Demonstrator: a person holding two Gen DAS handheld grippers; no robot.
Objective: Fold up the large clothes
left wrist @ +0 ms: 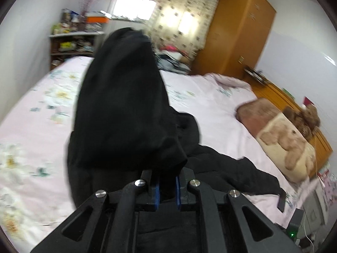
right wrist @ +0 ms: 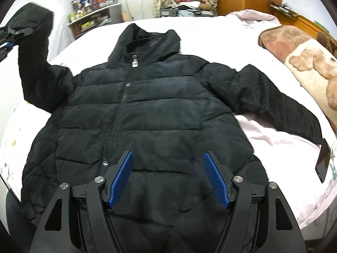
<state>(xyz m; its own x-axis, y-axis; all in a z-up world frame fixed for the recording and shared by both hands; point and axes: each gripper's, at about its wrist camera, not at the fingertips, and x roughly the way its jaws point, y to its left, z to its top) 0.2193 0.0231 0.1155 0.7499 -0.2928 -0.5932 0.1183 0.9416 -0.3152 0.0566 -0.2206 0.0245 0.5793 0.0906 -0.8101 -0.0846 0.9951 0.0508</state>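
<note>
Lying zipped and face up on a bed (right wrist: 263,135) with a pale pink floral sheet, a black hooded puffer jacket (right wrist: 147,109) has its hood toward the far side and its hem nearest the right wrist camera. Left gripper (left wrist: 166,191): fingers nearly pressed together, pinching the cuff end of one jacket sleeve (left wrist: 122,105), which rises from the bed in front of that camera. Seen from the right wrist view, this same sleeve stands up at the jacket's left edge, with the left gripper at its top. Right gripper (right wrist: 168,181): blue-padded fingers spread wide above the lower front of the jacket, nothing between them. The other sleeve (right wrist: 280,105) lies stretched flat on the sheet toward the right, and a dark phone (right wrist: 323,164) rests just beyond its cuff. A brown teddy-bear blanket (right wrist: 305,48) is folded at the bed's right side. Behind the bed stand a cluttered shelf (right wrist: 88,21), a patterned curtain (left wrist: 185,14) and an orange wooden wardrobe (left wrist: 236,33).
</note>
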